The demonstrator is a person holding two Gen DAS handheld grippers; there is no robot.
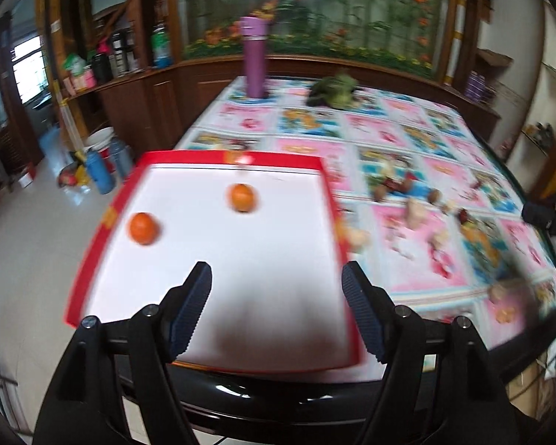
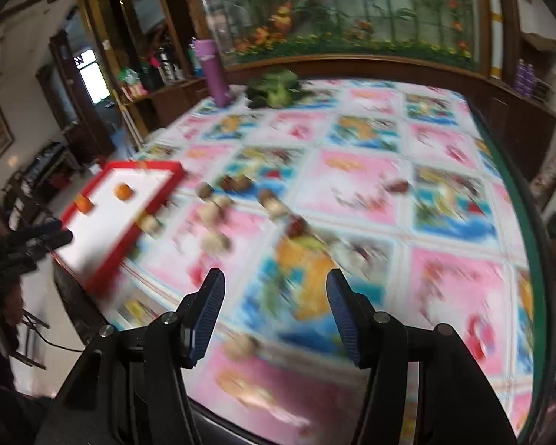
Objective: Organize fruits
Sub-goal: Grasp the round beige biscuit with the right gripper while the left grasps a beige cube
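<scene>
Two oranges (image 1: 143,228) lie beyond left gripper's (image 1: 277,296) spread jaws.

Two small round orange fruits, one (image 1: 143,228) near left red rim, other (image 1: 242,197) further back toward middle, well apart, both resting on white inside of flat rectangular red-rimmed tray (image 1: 307,159) at left corner of table. Beside right edge of tray, scattered over colourful pink-and-blue patterned cloth, several small pale beige (image 2: 214,241) and dark reddish-brown pieces (image 2: 297,227), too blurred to tell kind. Same two orange fruits (image 2: 123,191) small in right wrist view.
</scene>
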